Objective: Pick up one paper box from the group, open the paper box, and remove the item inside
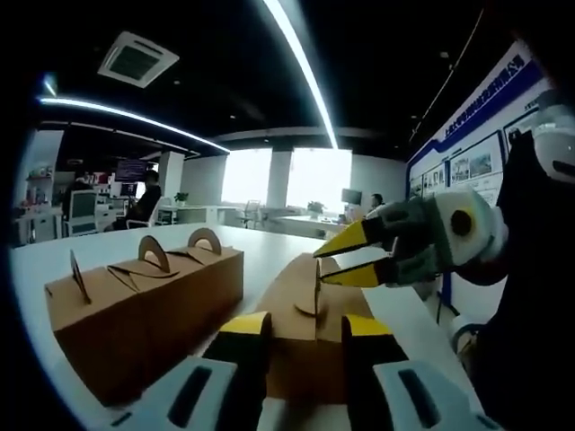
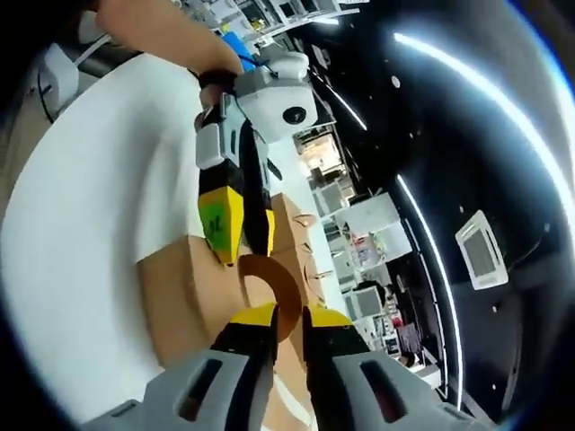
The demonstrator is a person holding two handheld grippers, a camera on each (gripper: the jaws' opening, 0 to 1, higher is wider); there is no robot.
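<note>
So both claws were working on one brown paper box [image 1: 310,332] that sat on the white worktop [image 1: 269,247]. In the left gripper view, the left claw [image 1: 305,328] had its yellow-tipped jaws spread about the width of the box's near end, one on each side; I couldn't tell whether they actually pressed on the cardboard. The right claw [image 1: 346,258] came in from the right of that view, jaws nearly together right at the thin upright handle flap [image 1: 316,285] on top of the box.

In the right gripper view, the right claw [image 2: 287,316] had a narrow gap between its jaws, with the curved cardboard handle [image 2: 269,292] sitting in that gap, looking pinched. The left claw [image 2: 238,229] showed up above it, held by a person's hand [image 2: 171,36], its tips down against the box [image 2: 184,296].

A second, longer box [image 1: 144,310] with arched handle tabs sat just beside the first one, to its left in the left gripper view. Office desks and bright windows were in the background.
</note>
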